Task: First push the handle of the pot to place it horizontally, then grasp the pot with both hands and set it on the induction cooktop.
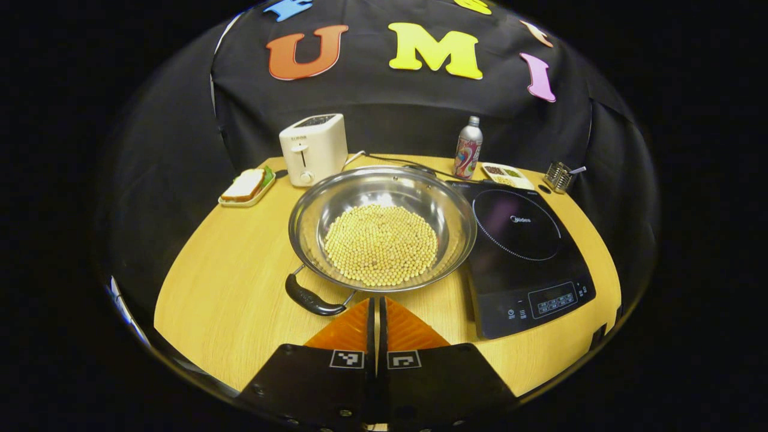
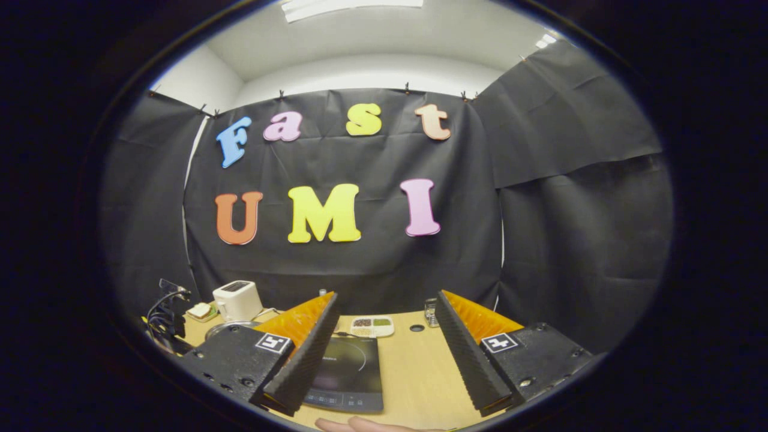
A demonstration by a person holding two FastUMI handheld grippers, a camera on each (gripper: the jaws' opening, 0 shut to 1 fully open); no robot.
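A steel pot (image 1: 366, 191) holding yellow beans (image 1: 381, 243) sits mid-table in the left gripper view. Its black handle (image 1: 312, 298) points toward the near left, at a slant. The black induction cooktop (image 1: 522, 246) lies just right of the pot, almost touching its rim. My left gripper (image 1: 378, 303) is shut with nothing in it, its tips just short of the pot's near rim and right of the handle. In the right gripper view my right gripper (image 2: 386, 295) is open and raised, looking over the cooktop (image 2: 351, 366). A sliver of the pot (image 2: 223, 329) peeks out beside its left finger.
On the round wooden table (image 1: 222, 294), a white toaster (image 1: 314, 148) and a sandwich on a plate (image 1: 246, 186) stand at the back left. Behind the cooktop are a bottle (image 1: 468, 149), a small snack tray (image 1: 507, 174) and a metal holder (image 1: 559, 176). Fingers of a hand (image 2: 360, 425) show at the near edge.
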